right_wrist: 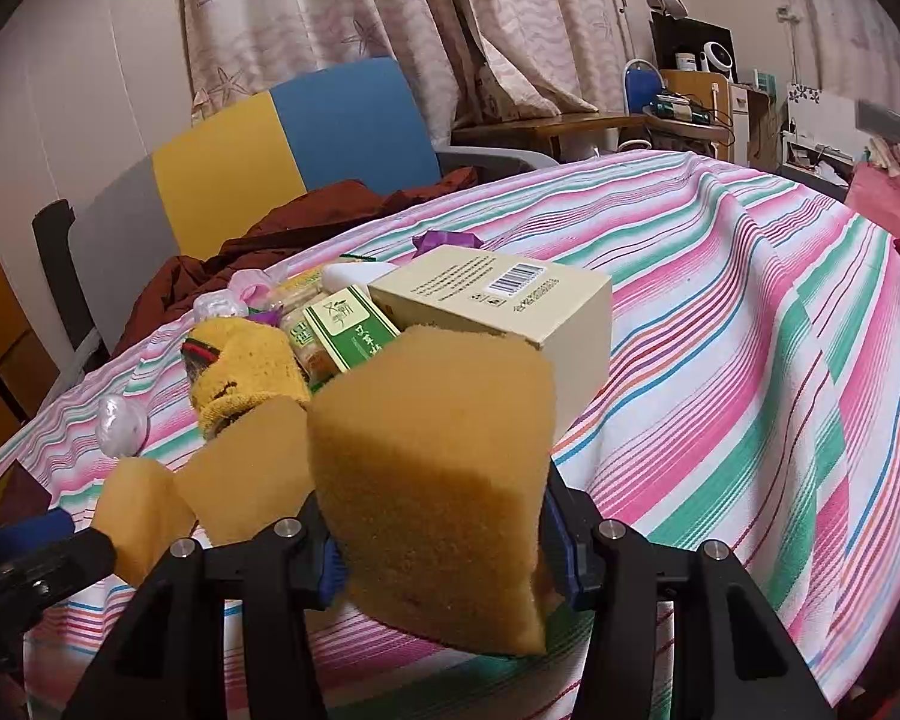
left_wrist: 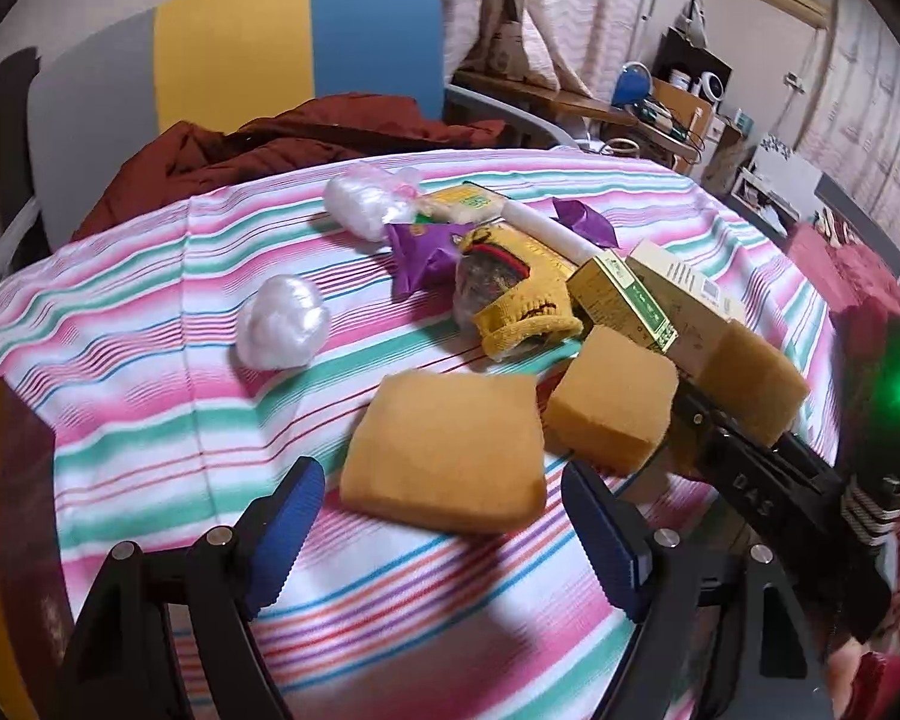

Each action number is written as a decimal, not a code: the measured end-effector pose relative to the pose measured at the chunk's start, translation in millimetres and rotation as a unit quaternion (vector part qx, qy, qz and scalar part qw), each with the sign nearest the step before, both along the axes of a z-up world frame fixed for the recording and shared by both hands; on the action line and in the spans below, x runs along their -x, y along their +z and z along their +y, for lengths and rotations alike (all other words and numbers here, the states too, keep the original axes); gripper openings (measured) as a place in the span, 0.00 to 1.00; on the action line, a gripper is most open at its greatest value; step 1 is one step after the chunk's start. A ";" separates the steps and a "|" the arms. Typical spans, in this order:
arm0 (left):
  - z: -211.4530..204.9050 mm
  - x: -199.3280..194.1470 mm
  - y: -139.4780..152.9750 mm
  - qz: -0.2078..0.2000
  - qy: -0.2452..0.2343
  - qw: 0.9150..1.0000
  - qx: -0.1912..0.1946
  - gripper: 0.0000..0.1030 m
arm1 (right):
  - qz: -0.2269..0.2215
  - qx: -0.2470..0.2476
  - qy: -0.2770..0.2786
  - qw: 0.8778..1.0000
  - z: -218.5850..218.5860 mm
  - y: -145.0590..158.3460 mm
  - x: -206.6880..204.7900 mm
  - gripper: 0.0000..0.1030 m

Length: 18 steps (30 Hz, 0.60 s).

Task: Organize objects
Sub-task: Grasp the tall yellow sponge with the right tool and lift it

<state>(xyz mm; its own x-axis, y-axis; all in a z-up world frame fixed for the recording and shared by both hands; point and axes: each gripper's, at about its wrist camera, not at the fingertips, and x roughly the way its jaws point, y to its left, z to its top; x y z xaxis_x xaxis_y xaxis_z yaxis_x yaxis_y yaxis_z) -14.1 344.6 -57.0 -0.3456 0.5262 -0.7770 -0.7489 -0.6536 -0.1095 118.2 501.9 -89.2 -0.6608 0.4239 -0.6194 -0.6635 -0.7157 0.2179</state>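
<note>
Three orange-yellow sponges are on or over the striped tablecloth (left_wrist: 150, 420). A flat sponge (left_wrist: 444, 450) lies just ahead of my open, empty left gripper (left_wrist: 450, 534). A second sponge (left_wrist: 615, 399) rests to its right. My right gripper (right_wrist: 444, 552) is shut on the third sponge (right_wrist: 438, 480) and holds it above the cloth; it also shows in the left wrist view (left_wrist: 750, 384). Behind lie a yellow sock (left_wrist: 522, 306), a green-gold box (left_wrist: 624, 300), a beige box (right_wrist: 510, 306), a purple packet (left_wrist: 426, 252) and clear plastic bundles (left_wrist: 282, 324).
A chair with grey, yellow and blue back (left_wrist: 240, 54) stands behind the table with a dark red jacket (left_wrist: 282, 144) on it. A white tube (left_wrist: 552, 231) and snack pack (left_wrist: 468, 204) lie at the far side. Shelves and clutter (left_wrist: 690, 96) fill the right background.
</note>
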 end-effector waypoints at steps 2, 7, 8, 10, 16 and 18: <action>5.5 3.8 -5.1 0.005 -0.002 1.000 0.010 0.81 | 0.001 0.000 0.000 1.000 -0.2 -0.2 -0.3 0.51; 12.9 9.0 -16.7 0.019 -0.009 1.000 0.006 0.81 | 0.001 0.000 0.000 1.000 -0.4 0.0 -0.1 0.51; 13.5 8.4 -18.7 0.028 -0.010 1.000 0.005 0.81 | 0.001 -0.001 0.000 1.000 -0.6 -0.2 -0.1 0.51; 14.4 8.0 -23.7 0.033 -0.013 0.999 0.006 0.81 | 0.001 0.000 0.000 1.000 -0.3 0.1 -0.2 0.51; 5.9 14.6 -25.9 0.018 -0.007 1.000 -0.025 0.76 | 0.001 -0.001 0.000 1.000 -0.3 0.0 -0.2 0.51; 5.3 14.9 -26.7 0.016 -0.007 0.999 -0.029 0.76 | 0.001 -0.001 0.000 1.000 -0.3 0.0 -0.3 0.51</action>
